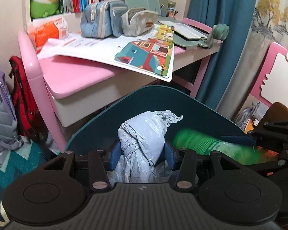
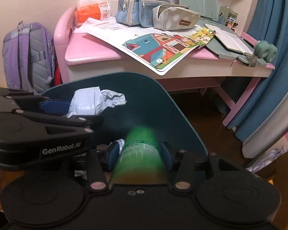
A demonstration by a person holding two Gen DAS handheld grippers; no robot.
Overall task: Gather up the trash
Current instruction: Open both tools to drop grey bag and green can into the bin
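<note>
- Trash is in both grippers: the left gripper [image 1: 142, 153] pinches a crumpled grey bag [image 1: 144, 134], and the right gripper [image 2: 139, 154] clamps a green bottle [image 2: 139, 153].
- Both hover by a teal chair back [image 1: 153, 99]; grips should probably stay firm until a bin appears.
- Only the right wrist view shows the backpack [image 2: 28, 55] whole.

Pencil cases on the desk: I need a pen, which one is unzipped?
The grey dotted pencil case, its top gaping; the blue pouch beside it looks zipped shut.
</note>
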